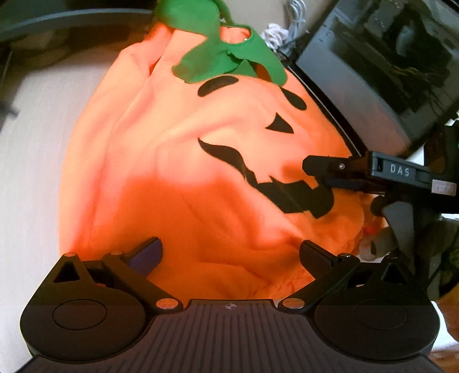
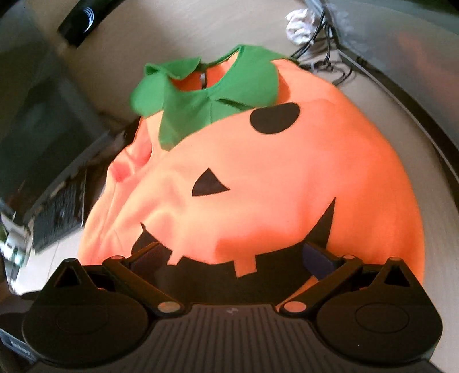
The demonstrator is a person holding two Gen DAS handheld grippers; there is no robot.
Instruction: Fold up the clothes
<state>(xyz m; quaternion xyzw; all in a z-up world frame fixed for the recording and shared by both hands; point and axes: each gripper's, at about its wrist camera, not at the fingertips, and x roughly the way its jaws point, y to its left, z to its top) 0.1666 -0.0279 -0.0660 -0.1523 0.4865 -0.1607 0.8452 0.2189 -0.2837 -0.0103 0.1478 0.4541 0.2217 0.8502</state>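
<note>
An orange pumpkin costume [image 1: 178,160] lies spread on the pale table [image 1: 34,160], with a green leaf collar [image 1: 218,57] at its far end and a black jack-o'-lantern face [image 1: 258,178]. My left gripper [image 1: 231,249] is open over the costume's near hem, both fingers apart above orange fabric. My right gripper [image 1: 315,175] comes in from the right at the black mouth. In the right wrist view the costume [image 2: 287,172] fills the frame, and the right gripper [image 2: 231,252] stands open over the jagged mouth [image 2: 258,275], with the collar [image 2: 206,94] beyond.
A dark computer case [image 1: 373,71] stands right beside the costume's right edge. Crumpled white paper [image 2: 299,21] and black cables [image 2: 324,54] lie past the collar. Another dark box [image 2: 43,129] sits left in the right wrist view. Bare tabletop shows left of the costume.
</note>
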